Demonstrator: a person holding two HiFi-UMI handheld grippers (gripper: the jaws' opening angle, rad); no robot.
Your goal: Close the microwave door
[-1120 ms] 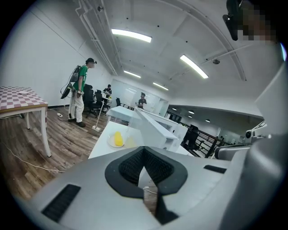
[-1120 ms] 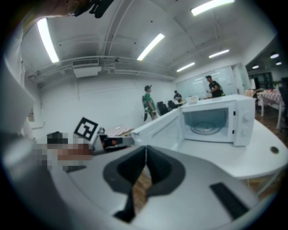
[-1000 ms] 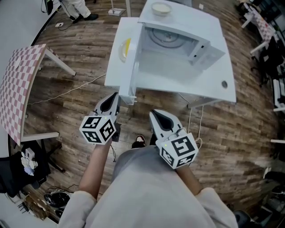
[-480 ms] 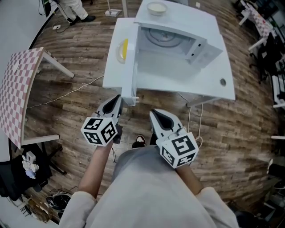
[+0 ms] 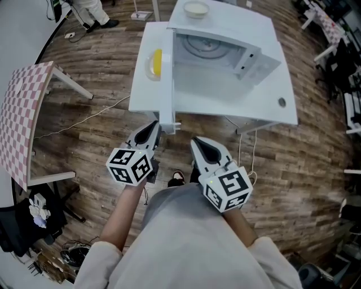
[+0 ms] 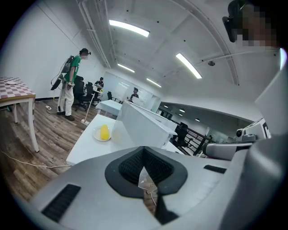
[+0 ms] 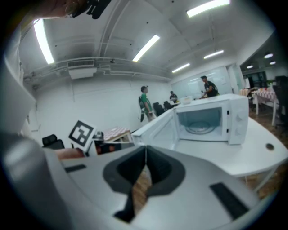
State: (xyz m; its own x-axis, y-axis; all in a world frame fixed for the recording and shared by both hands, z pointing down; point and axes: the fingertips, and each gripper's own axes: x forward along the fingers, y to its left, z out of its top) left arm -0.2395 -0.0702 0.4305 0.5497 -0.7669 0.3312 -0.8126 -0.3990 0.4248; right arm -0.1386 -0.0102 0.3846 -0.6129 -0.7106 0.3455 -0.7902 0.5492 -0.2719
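A checkered table (image 5: 21, 115) stands at the far left, well apart from the white table (image 5: 141, 93). On the white table's left part lies 1 plate (image 5: 153, 64) carrying a yellow item. Just right of the plate, the microwave door (image 5: 167, 73) stands swung fully open, edge-on to the head view. The microwave (image 5: 248, 56) sits on the white table with its cavity and turntable exposed. 1 bowl (image 5: 196, 8) rests on the microwave's top.

The left gripper (image 5: 152, 128) has its jaws pressed together with nothing between them; its tip is just beside the door's free end, and contact cannot be confirmed. The right gripper (image 5: 197, 144) likewise has its jaws together and empty, and is held above the wooden floor (image 5: 101, 130), apart from the white table and clear of the door.
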